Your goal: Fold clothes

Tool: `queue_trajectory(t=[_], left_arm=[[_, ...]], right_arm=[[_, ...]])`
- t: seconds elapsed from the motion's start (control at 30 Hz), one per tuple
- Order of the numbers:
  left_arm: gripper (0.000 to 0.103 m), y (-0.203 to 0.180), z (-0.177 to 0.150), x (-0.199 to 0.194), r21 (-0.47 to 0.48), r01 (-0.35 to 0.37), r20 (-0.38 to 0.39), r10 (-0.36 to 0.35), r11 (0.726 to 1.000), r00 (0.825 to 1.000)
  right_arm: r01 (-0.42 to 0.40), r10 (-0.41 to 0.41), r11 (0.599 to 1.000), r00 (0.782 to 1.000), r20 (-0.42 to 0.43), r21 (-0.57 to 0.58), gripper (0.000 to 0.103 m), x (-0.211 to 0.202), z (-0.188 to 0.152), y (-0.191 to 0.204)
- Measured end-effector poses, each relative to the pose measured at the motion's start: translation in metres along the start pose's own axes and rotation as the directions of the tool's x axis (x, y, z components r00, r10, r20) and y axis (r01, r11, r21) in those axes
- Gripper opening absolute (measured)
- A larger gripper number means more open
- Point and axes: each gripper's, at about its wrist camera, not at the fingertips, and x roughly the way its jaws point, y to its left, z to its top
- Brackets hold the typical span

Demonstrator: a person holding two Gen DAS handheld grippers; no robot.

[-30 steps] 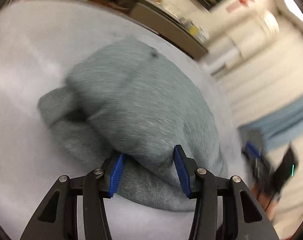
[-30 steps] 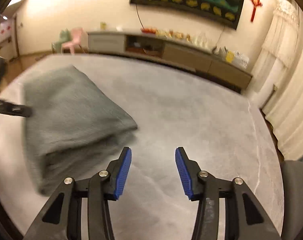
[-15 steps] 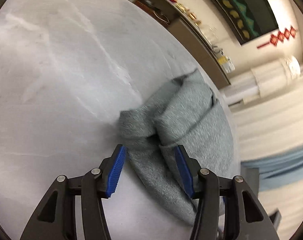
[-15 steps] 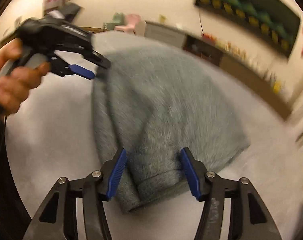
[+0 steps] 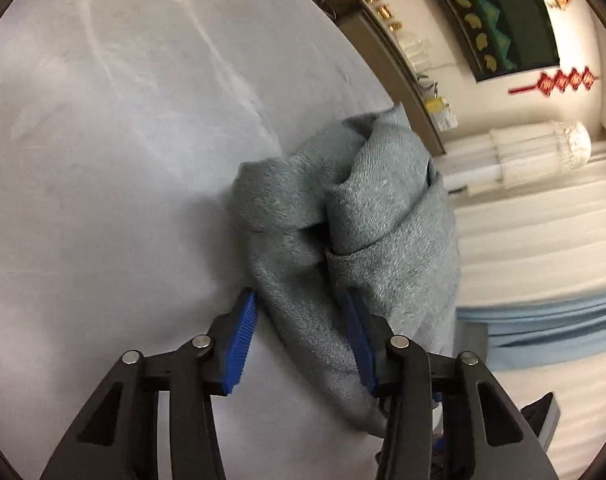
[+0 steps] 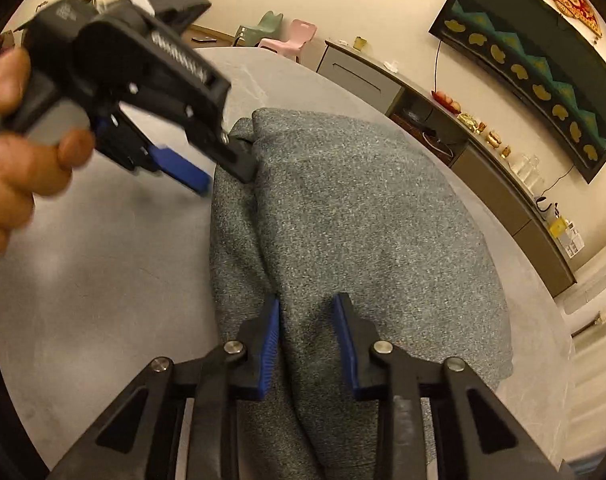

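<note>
Right hand-held gripper is closing its jaws around a raised fold at the near edge of the one grey garment, blue pads pressing the cloth, while the left hand-held gripper is narrowing over the opposite edge, one pad against the fabric and the other just clear of it. Both are working on the bundle lying on the grey counter, which is offering wide bare room left of the garment.
</note>
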Motion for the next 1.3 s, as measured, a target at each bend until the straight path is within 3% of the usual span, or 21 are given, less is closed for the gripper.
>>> queue_trajectory(t=[0.17,0.27,0.4,0.57,0.63,0.7,0.77,0.83,0.87,0.93,1.0,1.13,1.2,1.3], left_arm=[[0.045,-0.003,-0.006,-0.015,-0.006,0.023,0.030,-0.022,1.000,0.999],[0.045,-0.025,-0.016,-0.023,0.106,0.030,0.032,-0.033,0.994,0.999],[0.045,-0.050,-0.029,0.014,0.236,-0.040,-0.069,0.058,0.971,0.996],[0.046,-0.061,-0.042,0.033,0.288,-0.060,-0.110,0.095,0.956,0.989],[0.046,-0.062,-0.044,0.031,0.289,-0.060,-0.110,0.095,0.955,0.989],[0.046,-0.055,-0.049,0.024,0.287,-0.057,-0.114,0.094,0.956,0.989],[0.046,-0.050,-0.053,0.018,0.286,-0.062,-0.116,0.099,0.956,0.988],[0.046,-0.047,-0.056,0.015,0.302,-0.071,-0.116,0.111,0.951,0.987],[0.045,-0.048,-0.057,0.015,0.317,-0.076,-0.112,0.117,0.945,0.987],[0.045,-0.048,-0.060,0.014,0.338,-0.086,-0.104,0.128,0.937,0.986],[0.045,-0.047,-0.062,0.014,0.341,-0.089,-0.101,0.131,0.936,0.986],[0.045,-0.045,-0.060,0.018,0.321,-0.076,-0.107,0.116,0.944,0.988],[0.044,-0.043,-0.060,0.018,0.309,-0.069,-0.113,0.109,0.948,0.988],[0.044,-0.037,-0.059,0.011,0.280,-0.092,-0.099,0.124,0.956,0.987]], right_arm=[[-0.080,0.078,0.991,0.997,0.023,0.107,0.034,-0.025,0.006,-0.006],[-0.096,0.094,0.986,0.995,0.019,0.137,0.036,-0.026,0.004,-0.008],[-0.168,0.163,0.957,0.986,0.042,0.235,0.036,-0.035,-0.002,-0.014],[-0.003,0.005,0.997,1.000,-0.030,0.078,0.036,-0.032,-0.008,0.011],[0.017,-0.017,1.000,0.999,-0.032,0.016,0.037,-0.035,-0.010,0.023],[0.021,-0.022,0.999,0.999,-0.031,-0.024,0.046,-0.038,-0.012,0.032],[0.096,-0.098,0.994,0.995,-0.034,-0.057,0.046,-0.034,-0.013,0.035],[0.092,-0.093,0.996,0.995,-0.041,-0.010,0.033,-0.030,-0.012,0.025],[0.066,-0.064,0.997,0.997,-0.049,0.035,0.021,-0.029,-0.012,0.017],[-0.001,0.007,0.992,0.999,-0.045,0.130,0.008,-0.031,-0.013,0.003],[-0.041,0.044,0.979,0.999,-0.011,0.199,0.006,-0.044,-0.011,-0.008],[-0.118,0.107,0.975,0.992,0.068,0.190,0.006,-0.090,0.005,0.006],[-0.166,0.160,0.973,0.986,0.047,0.160,0.006,-0.092,0.006,0.021],[-0.173,0.181,0.971,0.983,-0.035,0.165,0.006,-0.061,-0.013,0.039]])
